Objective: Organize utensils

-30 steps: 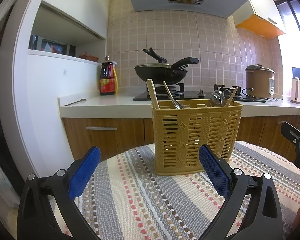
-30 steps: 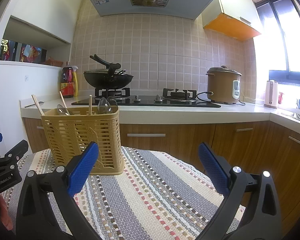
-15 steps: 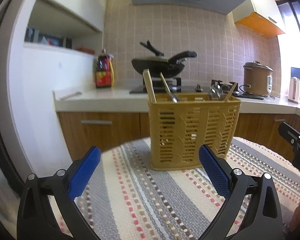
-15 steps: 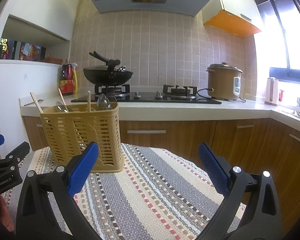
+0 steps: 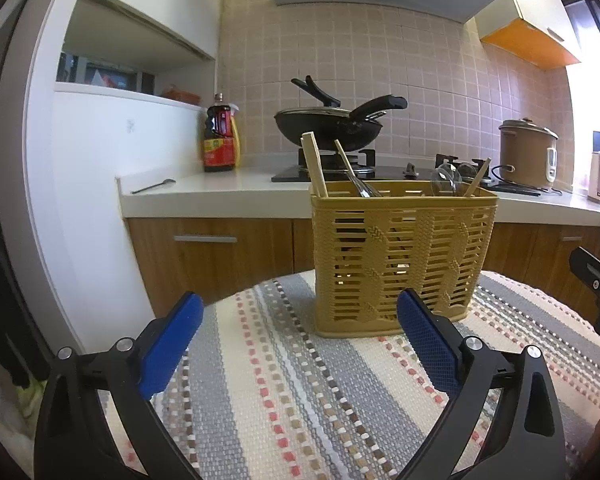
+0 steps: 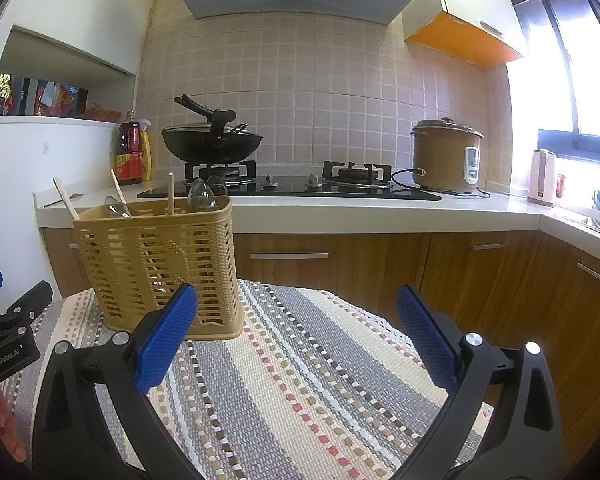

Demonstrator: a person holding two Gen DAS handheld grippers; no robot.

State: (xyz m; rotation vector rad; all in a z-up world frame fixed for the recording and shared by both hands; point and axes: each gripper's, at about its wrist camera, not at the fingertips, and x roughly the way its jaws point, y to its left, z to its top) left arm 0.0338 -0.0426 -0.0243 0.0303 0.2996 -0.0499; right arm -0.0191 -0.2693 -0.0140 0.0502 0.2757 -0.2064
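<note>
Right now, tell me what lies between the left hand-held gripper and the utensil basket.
Nothing but bare striped mat. The left wrist view shows the open left hand-held gripper short of the yellow utensil basket.

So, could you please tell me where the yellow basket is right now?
The basket stands on the striped mat, centre-right in the left wrist view and left in the right wrist view, before the counter.

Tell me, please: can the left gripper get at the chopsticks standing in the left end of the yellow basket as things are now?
Probably yes. The left gripper is open and empty, the basket stands just ahead on the striped cloth, and the chopsticks rise above its rim with nothing in front.
</note>
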